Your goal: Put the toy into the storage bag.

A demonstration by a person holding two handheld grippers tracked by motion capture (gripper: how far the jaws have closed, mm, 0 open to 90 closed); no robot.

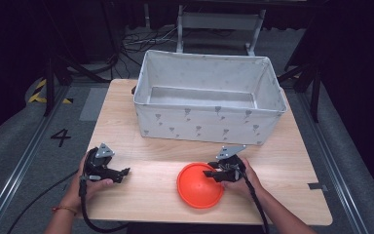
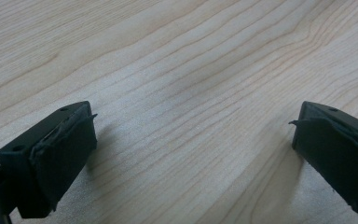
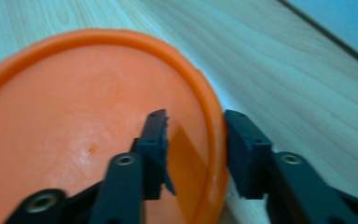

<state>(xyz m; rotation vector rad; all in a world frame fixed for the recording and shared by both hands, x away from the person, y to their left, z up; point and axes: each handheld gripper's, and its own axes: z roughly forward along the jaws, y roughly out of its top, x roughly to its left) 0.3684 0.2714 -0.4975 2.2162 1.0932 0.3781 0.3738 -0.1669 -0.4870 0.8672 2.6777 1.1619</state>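
Straddling the rim of the orange bowl (image 1: 199, 185), the right gripper (image 1: 210, 173) had one jaw inside the dish and the other outside its wall. In the right gripper view the inner pad sat a little way off the inner surface, while the outer pad looked to be at or very near the rim of the orange bowl (image 3: 98, 121); I could not tell whether the pads were truly pressing yet. The jaws were narrowed around the wall, not clenched hard on it. Taking a shallow bowl by its edge made sense: its body was too wide for the jaws, and the thin wall was the only part that fit between them.

The bowl rested on the wooden table (image 1: 282, 195) near the person's edge, at about five o'clock from the table's centre, with the gripper coming in from the bowl's three o'clock side.

The left gripper (image 1: 121, 173) lay low near the table at about eight o'clock, well apart from the bowl. In the left gripper view its jaws stood wide, released, with bare wood of the table (image 2: 182, 70) between them. It seemed parked there to stay clear of the working hand.

At twelve o'clock stood the grey fabric bin (image 1: 207, 119), open-topped, its floor bare. My guess was that the bowl was meant to go in there, which would explain a rim grip fit for lifting.
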